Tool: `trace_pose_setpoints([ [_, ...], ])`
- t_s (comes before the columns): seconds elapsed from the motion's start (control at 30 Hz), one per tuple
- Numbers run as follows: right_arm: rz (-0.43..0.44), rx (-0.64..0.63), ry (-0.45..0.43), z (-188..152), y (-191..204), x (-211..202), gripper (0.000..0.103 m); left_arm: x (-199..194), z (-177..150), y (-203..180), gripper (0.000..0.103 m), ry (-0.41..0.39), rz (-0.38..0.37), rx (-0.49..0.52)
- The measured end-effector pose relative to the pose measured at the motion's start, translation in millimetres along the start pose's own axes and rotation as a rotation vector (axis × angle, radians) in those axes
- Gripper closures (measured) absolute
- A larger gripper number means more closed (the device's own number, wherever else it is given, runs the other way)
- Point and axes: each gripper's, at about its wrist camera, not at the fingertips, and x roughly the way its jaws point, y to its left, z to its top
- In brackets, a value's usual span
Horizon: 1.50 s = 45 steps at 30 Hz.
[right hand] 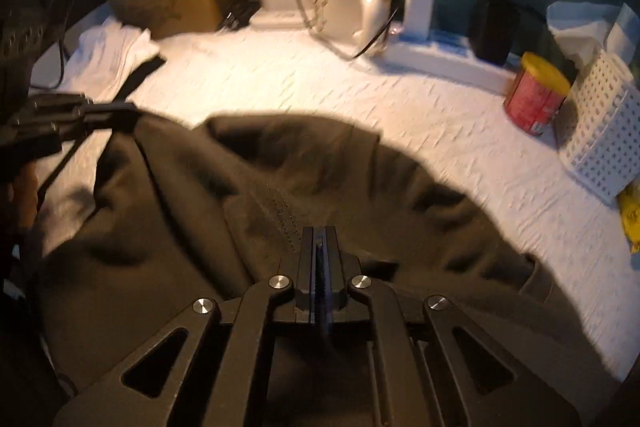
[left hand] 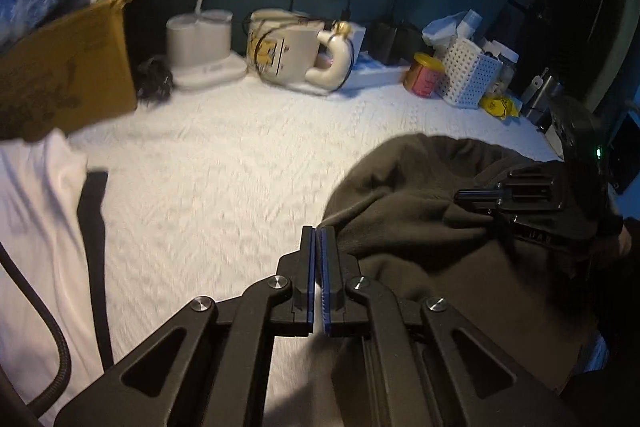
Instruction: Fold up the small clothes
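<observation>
A dark olive-brown garment (right hand: pixel 320 179) lies bunched on the white textured cloth (right hand: pixel 420 131); it also shows in the left wrist view (left hand: pixel 432 227). My left gripper (left hand: pixel 319 233) is shut on the garment's left edge, and it shows at the left of the right wrist view (right hand: pixel 120 113) holding that edge up. My right gripper (right hand: pixel 319 233) is shut on a fold of the garment near its stitched seam; it shows in the left wrist view (left hand: pixel 464 194) clamped on the fabric at the right.
At the back stand a cream mug (left hand: pixel 288 47), a white lamp base (left hand: pixel 200 43), a power strip with chargers (right hand: pixel 440 55), a red can with yellow lid (right hand: pixel 536 91) and a white perforated basket (right hand: pixel 604 131). A cardboard box (left hand: pixel 64 75) and a white garment with black trim (left hand: pixel 40 227) lie left.
</observation>
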Motion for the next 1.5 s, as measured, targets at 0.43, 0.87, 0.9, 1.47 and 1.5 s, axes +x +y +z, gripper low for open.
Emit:
trace_pose_setpoints([
  [0.43, -0.047, 0.016, -0.046, -29, 26, -18, 0.099, -11, 15, -12, 0.1, 0.035, 0.026, 0.086],
  [0.87, -0.154, 0.264, -0.154, -61, -35, -86, 0.068, 49, 32, -57, 0.059, 0.132, 0.039, 0.363],
  [0.9, -0.182, 0.287, -0.161, -68, -45, -94, 0.068, 52, 30, -57, 0.059, 0.143, 0.051, 0.367],
  [1.47, -0.334, 0.575, -0.164, -158, -213, -126, 0.069, 20, 27, -61, 0.093, -0.001, 0.109, 0.254],
  [1.5, -0.332, 0.57, -0.167, -157, -212, -126, 0.087, 17, 29, -60, 0.093, -0.016, 0.105, 0.237],
])
